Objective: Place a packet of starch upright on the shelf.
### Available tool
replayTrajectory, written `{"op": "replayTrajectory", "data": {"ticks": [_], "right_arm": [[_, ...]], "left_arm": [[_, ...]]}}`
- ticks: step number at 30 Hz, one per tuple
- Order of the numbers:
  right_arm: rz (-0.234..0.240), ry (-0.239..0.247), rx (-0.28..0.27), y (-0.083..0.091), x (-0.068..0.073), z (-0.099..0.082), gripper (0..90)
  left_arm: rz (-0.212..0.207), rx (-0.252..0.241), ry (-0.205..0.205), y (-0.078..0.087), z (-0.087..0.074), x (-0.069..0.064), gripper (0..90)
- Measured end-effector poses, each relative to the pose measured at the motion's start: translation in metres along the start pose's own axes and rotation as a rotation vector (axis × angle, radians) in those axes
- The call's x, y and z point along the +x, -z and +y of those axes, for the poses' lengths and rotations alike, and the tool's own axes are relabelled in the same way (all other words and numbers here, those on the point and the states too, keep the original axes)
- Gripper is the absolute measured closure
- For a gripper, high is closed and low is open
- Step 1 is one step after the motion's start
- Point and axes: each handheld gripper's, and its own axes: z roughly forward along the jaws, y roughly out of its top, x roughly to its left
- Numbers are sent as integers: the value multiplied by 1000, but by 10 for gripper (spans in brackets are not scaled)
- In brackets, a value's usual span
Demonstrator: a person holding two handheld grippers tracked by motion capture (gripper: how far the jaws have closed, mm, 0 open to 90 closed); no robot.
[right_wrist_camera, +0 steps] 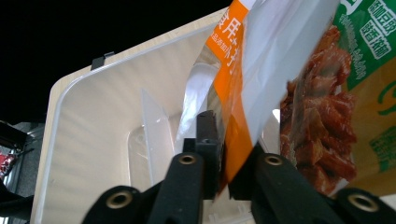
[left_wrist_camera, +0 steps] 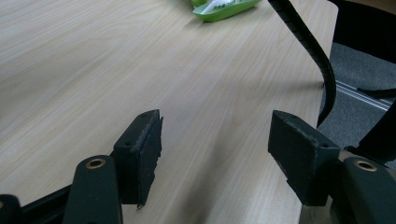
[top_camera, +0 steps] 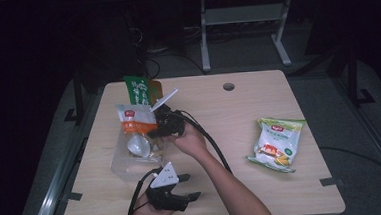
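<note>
Dim room and dark floor are surrounding a pale wooden table (top_camera: pixel 263 183), which is taking up the middle of the high view. Near its left side, a clear plastic bin (top_camera: pixel 124 164) is sitting on the wood, and the right gripper (top_camera: pixel 156 132) is reaching over it from the person's right hand (top_camera: pixel 190 140). Its jaws are pinching the edge of an orange-and-white snack bag (top_camera: pixel 137 122), closed tight on the wrapper (the right gripper view is showing the orange strip (right_wrist_camera: pixel 233 140) squeezed between the two black pads), and the bag is hanging upright over the bin's open top. Just behind it, a green snack bag (top_camera: pixel 138 90) is standing at the bin's far end. The left gripper (top_camera: pixel 188 187) is resting low near the table's front edge, its jaws standing wide apart with nothing between them but bare wood. Well apart to the right, a green-and-white snack bag (top_camera: pixel 277 143) is lying flat on the table.
</note>
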Motion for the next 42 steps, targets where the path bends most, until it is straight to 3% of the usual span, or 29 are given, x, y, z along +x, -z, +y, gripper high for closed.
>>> {"op": "replayTrajectory", "data": {"ticks": [19, 29, 42], "right_arm": [[-14, 35, -24, 36, 1, -7, 776], [-13, -30, -48, 64, -5, -25, 715], [-36, -65, -55, 90, -15, -50, 653]], "left_arm": [[10, -6, 15, 0, 1, 0, 311], [16, -3, 10, -1, 1, 2, 298], [28, 2, 16, -1, 1, 3, 281]]}}
